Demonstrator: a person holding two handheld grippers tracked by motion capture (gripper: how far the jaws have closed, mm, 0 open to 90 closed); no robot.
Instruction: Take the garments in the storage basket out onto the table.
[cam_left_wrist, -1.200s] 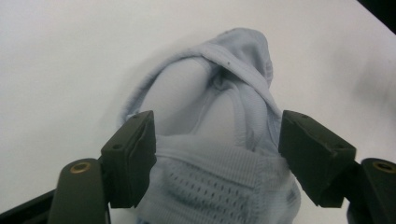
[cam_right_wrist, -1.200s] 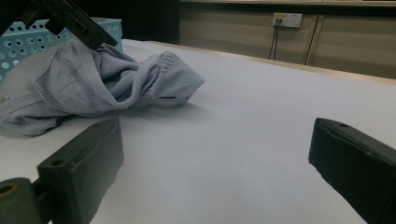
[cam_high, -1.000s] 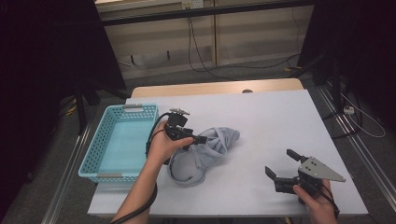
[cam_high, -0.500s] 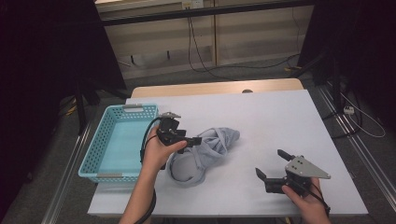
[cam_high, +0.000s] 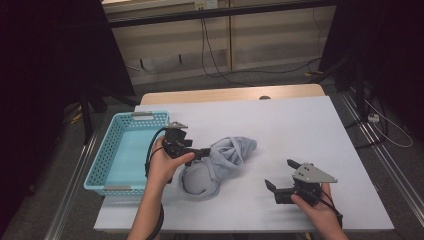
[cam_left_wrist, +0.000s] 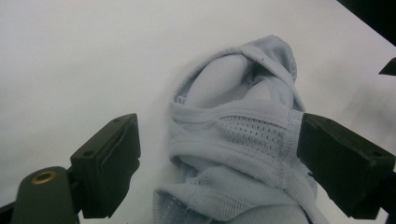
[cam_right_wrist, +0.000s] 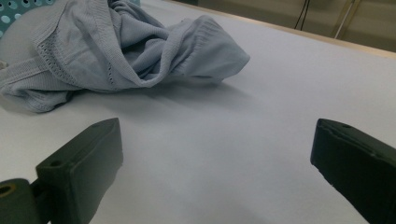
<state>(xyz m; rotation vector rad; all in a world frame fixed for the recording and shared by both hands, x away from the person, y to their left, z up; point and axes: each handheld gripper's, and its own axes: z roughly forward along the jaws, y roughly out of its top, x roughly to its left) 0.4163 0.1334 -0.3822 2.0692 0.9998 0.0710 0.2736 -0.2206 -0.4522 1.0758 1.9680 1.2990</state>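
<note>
A crumpled pale blue-grey knit garment (cam_high: 220, 162) lies on the white table (cam_high: 300, 125), left of centre. My left gripper (cam_high: 204, 151) is at the garment's left end, held by a hand. In the left gripper view its jaws have just been opening and stand wide, with the garment (cam_left_wrist: 238, 135) between them; the pads are not pressing on it, so the left gripper (cam_left_wrist: 224, 163) is open. My right gripper (cam_high: 280, 173) rests low near the front right, open and holding nothing. In its own view the right gripper (cam_right_wrist: 219, 172) points across bare table toward the garment (cam_right_wrist: 116, 51).
A light blue plastic basket (cam_high: 95, 172) stands at the table's left edge, close behind the left hand, and its corner (cam_right_wrist: 14, 7) shows past the garment. Cables run over the floor beyond the table. The table's front edge is near both forearms.
My right gripper has slid left across the table toward the garment. The left hand has shifted slightly toward the basket while staying at the garment.
</note>
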